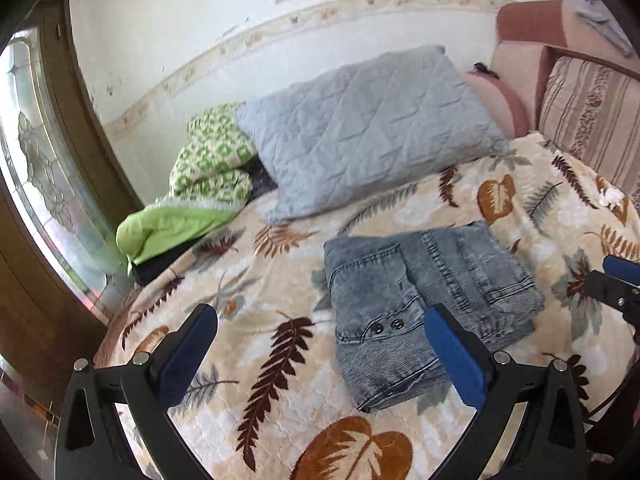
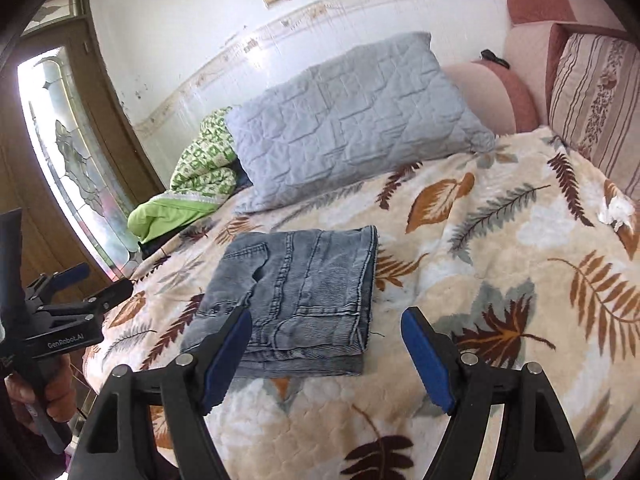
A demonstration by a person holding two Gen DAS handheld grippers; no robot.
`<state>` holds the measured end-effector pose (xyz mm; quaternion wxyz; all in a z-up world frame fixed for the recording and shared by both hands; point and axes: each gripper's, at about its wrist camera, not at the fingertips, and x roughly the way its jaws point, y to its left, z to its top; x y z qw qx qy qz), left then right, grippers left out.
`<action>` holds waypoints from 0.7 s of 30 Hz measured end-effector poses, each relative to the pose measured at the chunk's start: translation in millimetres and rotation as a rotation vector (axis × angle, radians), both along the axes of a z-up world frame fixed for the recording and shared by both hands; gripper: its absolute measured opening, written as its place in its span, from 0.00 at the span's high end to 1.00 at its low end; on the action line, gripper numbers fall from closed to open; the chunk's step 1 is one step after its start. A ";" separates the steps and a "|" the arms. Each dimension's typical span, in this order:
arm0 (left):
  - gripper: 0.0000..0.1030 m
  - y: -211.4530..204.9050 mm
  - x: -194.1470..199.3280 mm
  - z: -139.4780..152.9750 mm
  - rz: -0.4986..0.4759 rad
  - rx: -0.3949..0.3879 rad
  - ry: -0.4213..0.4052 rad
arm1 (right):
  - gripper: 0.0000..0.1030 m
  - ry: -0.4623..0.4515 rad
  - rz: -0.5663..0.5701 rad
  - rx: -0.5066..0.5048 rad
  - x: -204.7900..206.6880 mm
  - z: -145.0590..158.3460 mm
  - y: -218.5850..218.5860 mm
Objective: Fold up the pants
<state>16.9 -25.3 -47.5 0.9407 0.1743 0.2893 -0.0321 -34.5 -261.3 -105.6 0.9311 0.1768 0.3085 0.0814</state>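
A pair of grey-blue jeans [image 1: 432, 280] lies folded into a compact rectangle on the leaf-patterned bedspread [image 1: 500, 208]. My left gripper [image 1: 320, 316] hovers open above the bed, holding nothing. Its right finger [image 1: 452, 356] overlaps the near edge of the jeans in this view. In the right wrist view the folded jeans [image 2: 308, 280] sit just beyond my right gripper [image 2: 327, 316], which is open and holds nothing. The left gripper [image 2: 68, 280] shows at the left edge there, held by a hand [image 2: 40, 400]. The right gripper's tips [image 1: 616, 276] peek in at the left wrist view's right edge.
A grey quilted pillow [image 2: 344, 120] leans at the back of the bed, with a green patterned blanket [image 2: 200, 160] bundled to its left. A striped cushion [image 2: 596, 92] and pink upholstery stand at the right. A wooden door with a glass pane [image 2: 68, 140] is at the left.
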 end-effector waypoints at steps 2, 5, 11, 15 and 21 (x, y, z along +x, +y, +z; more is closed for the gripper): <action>0.00 -2.6 -9.8 9.7 -0.021 -0.014 -0.028 | 0.23 -0.020 -0.001 0.000 -10.4 8.7 4.6; 0.00 -1.4 -23.3 26.1 -0.036 -0.043 -0.088 | 0.23 -0.048 -0.007 -0.014 -27.5 20.9 9.7; 0.00 4.7 -38.4 49.0 -0.020 -0.074 -0.167 | 0.22 -0.099 -0.051 -0.021 -56.5 40.6 5.8; 0.00 3.8 -41.7 50.6 -0.011 -0.056 -0.179 | 0.21 -0.147 -0.078 -0.043 -66.3 57.7 3.3; 0.00 3.3 -43.1 46.8 0.022 -0.009 -0.179 | 0.20 -0.201 -0.098 -0.057 -74.3 76.3 1.5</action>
